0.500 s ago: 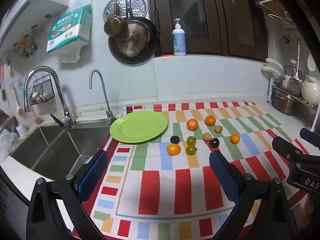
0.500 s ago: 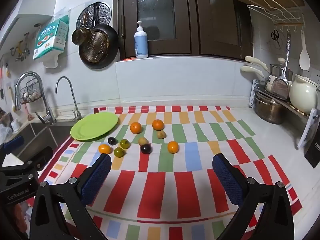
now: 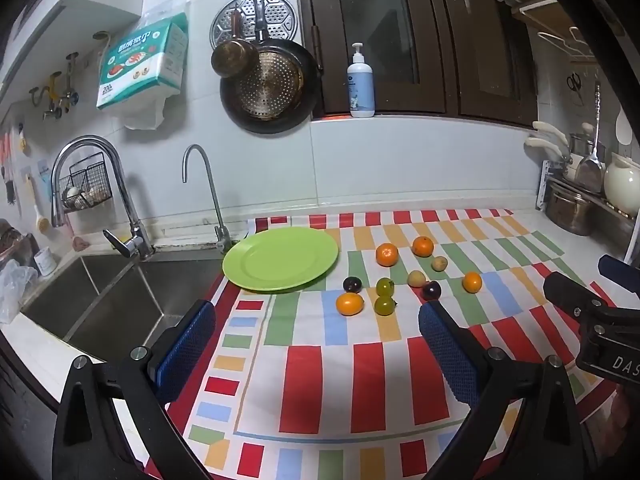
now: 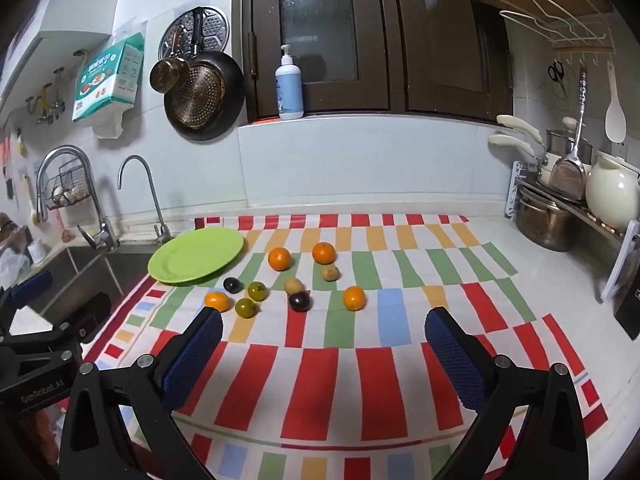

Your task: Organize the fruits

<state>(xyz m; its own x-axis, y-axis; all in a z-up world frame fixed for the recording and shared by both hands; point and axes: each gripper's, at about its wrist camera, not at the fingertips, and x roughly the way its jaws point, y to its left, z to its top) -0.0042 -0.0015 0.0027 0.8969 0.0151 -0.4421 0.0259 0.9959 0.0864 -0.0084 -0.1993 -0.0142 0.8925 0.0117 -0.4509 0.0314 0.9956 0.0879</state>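
Several small fruits lie loose on a striped cloth (image 3: pixel 360 380): oranges (image 3: pixel 387 254), an orange tomato (image 3: pixel 349 304), green tomatoes (image 3: pixel 385 305), dark plums (image 3: pixel 352 284) and pale brown fruits (image 3: pixel 416 279). An empty green plate (image 3: pixel 280 258) sits to their left by the sink. My left gripper (image 3: pixel 316 344) is open and empty, held above the cloth in front of the fruits. My right gripper (image 4: pixel 324 344) is open and empty, also in front of the fruits (image 4: pixel 279 259), with the plate (image 4: pixel 196 255) at far left.
A steel sink (image 3: pixel 100 300) with two taps lies left of the cloth. A pot and dish rack (image 4: pixel 560 216) stand at the right wall. Pans hang on the tiled wall (image 3: pixel 268 88), and a soap bottle (image 3: pixel 361 84) stands on the sill.
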